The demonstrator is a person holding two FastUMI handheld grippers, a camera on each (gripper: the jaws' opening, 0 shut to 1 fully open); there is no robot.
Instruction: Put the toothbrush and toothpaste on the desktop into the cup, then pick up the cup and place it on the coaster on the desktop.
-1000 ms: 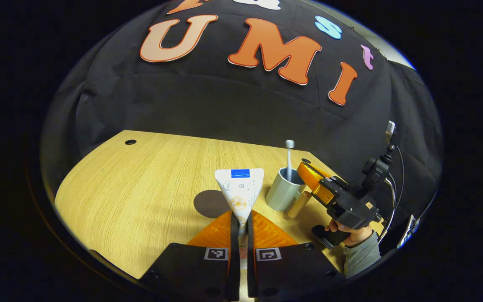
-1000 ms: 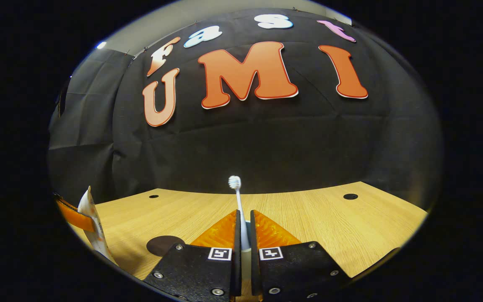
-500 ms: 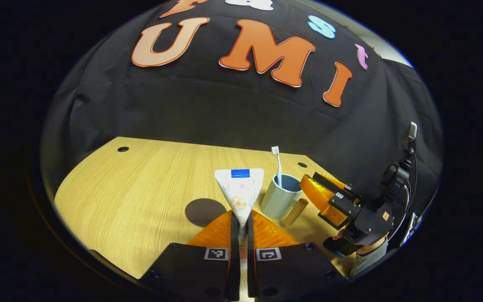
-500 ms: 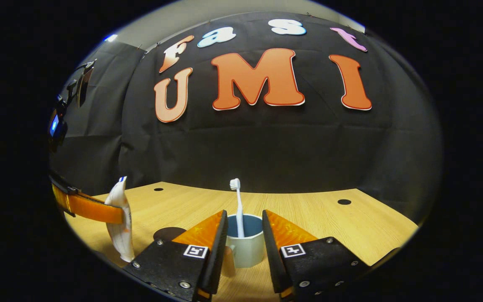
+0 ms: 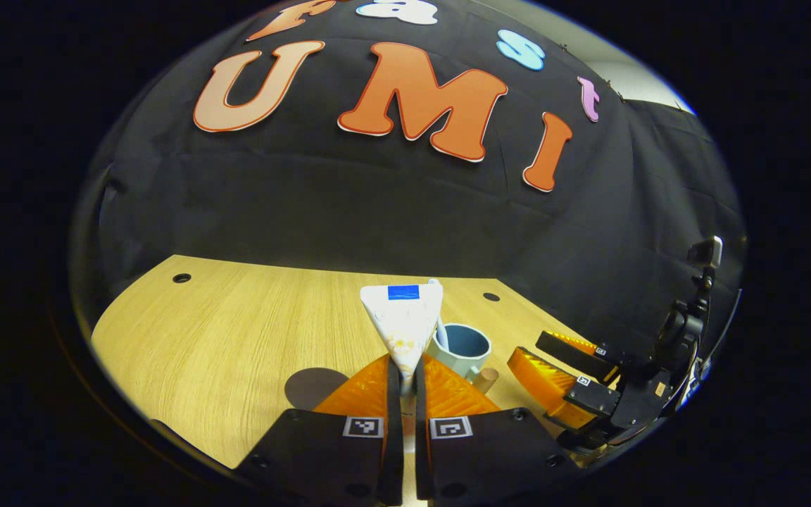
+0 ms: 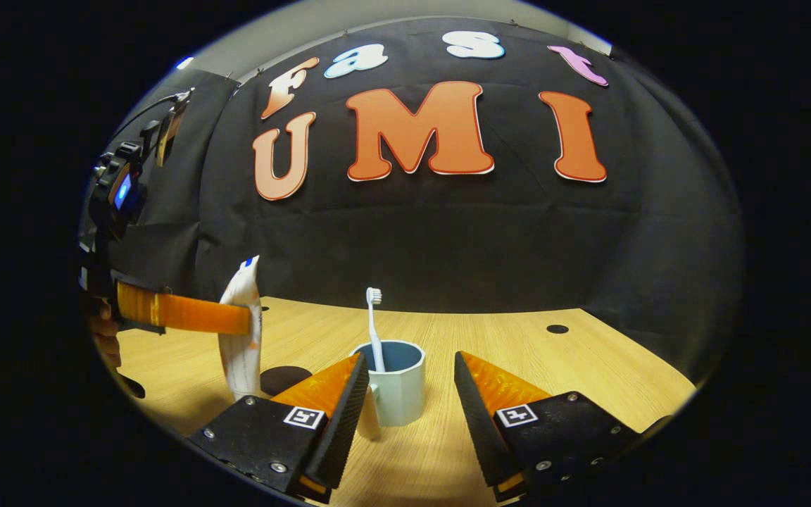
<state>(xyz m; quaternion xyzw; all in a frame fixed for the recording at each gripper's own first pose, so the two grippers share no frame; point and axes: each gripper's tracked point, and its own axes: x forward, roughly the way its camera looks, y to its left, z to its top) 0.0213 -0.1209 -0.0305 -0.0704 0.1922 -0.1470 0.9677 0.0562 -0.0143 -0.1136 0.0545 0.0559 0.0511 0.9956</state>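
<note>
White brush [image 6: 373, 320] stands in cup [image 6: 395, 387]. Your left gripper [image 5: 403, 377] clamps paste [image 5: 403, 324], held upright near cup, left of it. Right gripper [image 6: 405, 394] empty, jaws spread. Next, likely: carry paste over rim, lower, release. Coaster [image 6: 284, 378] partly hidden behind fingers; cup's handle hard to make out.

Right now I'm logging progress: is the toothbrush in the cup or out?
In. The toothbrush stands upright in the cup, head above the rim, with the open right gripper apart from it.
</note>
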